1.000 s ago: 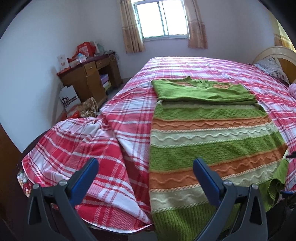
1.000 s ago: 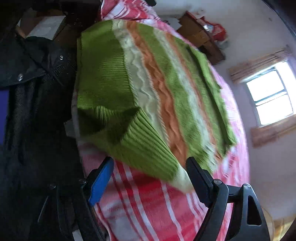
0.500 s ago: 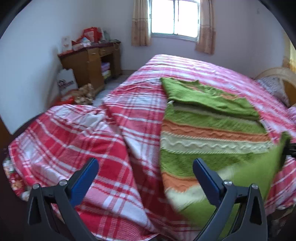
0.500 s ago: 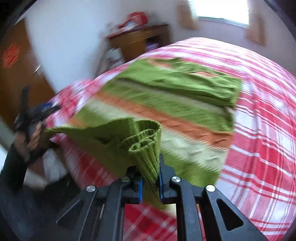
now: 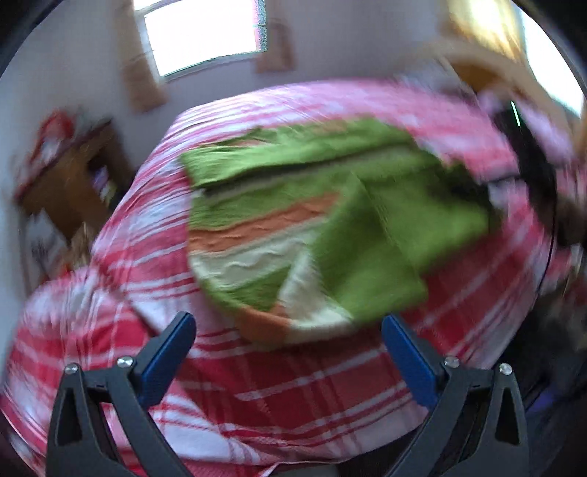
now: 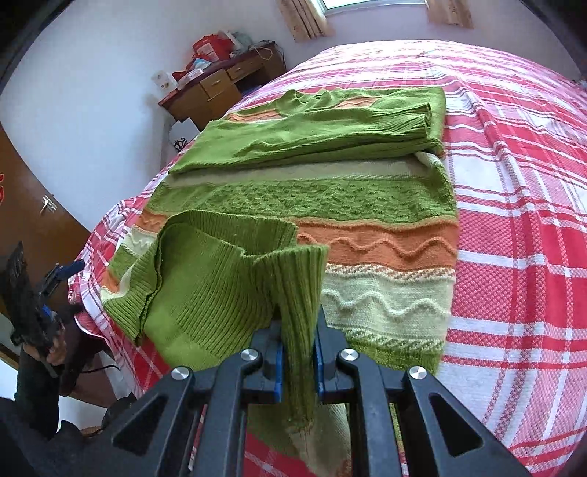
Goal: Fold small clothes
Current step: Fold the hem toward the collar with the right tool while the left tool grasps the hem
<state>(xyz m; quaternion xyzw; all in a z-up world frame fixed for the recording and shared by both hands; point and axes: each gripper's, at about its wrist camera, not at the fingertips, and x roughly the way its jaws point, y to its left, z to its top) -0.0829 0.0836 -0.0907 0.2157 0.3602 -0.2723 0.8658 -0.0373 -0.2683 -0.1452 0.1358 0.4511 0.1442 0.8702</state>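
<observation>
A red-and-white plaid bedspread (image 6: 513,227) covers the bed, near a cluttered wooden desk (image 6: 220,88) and curtained window (image 5: 205,33).

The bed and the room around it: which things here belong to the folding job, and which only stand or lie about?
Belong to the job:
- striped sweater
- its ribbed green hem, clamped in the right gripper
- left gripper, open
- plaid bedsheet, the folding surface

Just about:
- wooden desk with red clutter
- window and curtains
- white bag on the floor

Striped knit sweater (image 6: 367,227), green, orange and cream, lies flat on the red plaid bed (image 6: 513,220). Sleeves are folded across its upper part. Its green ribbed hem is raised and doubled back over the lower stripes.
</observation>
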